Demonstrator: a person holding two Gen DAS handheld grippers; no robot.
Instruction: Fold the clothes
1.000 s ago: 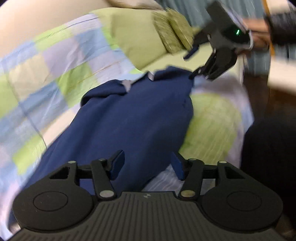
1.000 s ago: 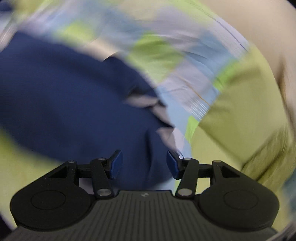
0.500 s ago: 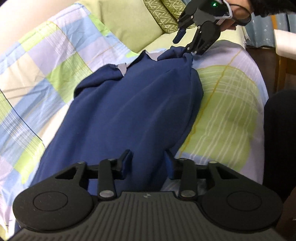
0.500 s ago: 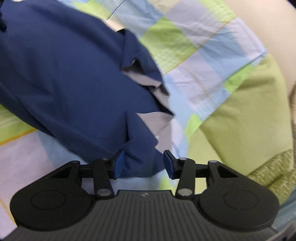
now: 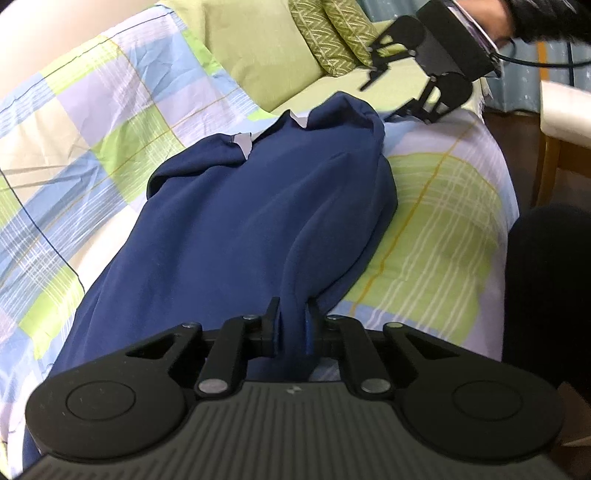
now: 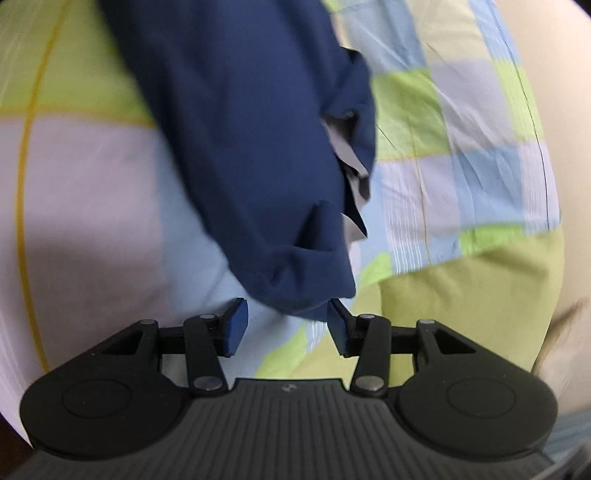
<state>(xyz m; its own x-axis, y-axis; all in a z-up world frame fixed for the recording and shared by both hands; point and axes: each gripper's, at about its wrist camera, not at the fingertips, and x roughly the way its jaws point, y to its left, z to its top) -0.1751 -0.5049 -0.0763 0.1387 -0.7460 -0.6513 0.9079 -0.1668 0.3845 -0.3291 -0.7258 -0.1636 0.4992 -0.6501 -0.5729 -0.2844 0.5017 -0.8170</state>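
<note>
A navy blue garment (image 5: 240, 229) lies crumpled lengthwise on a checked bedsheet (image 5: 110, 122). My left gripper (image 5: 291, 326) is shut on a bunched fold at its near end. My right gripper (image 6: 286, 325) is open, its jaws just short of the garment's far end (image 6: 266, 166), apart from the cloth. It also shows in the left wrist view (image 5: 384, 94), open, just beyond the garment's far end. Grey lining (image 5: 242, 142) shows at the garment's folds.
A plain green pillow (image 5: 258, 48) and patterned green cushions (image 5: 332, 33) lie at the head of the bed. The bed's right edge (image 5: 506, 177) drops to a dark floor, with a pale chair (image 5: 565, 110) beside it. A dark-clothed body (image 5: 546, 295) stands at right.
My left gripper closed on the near fold of the garment. My right gripper drew back from the garment's far end and opened wider.
</note>
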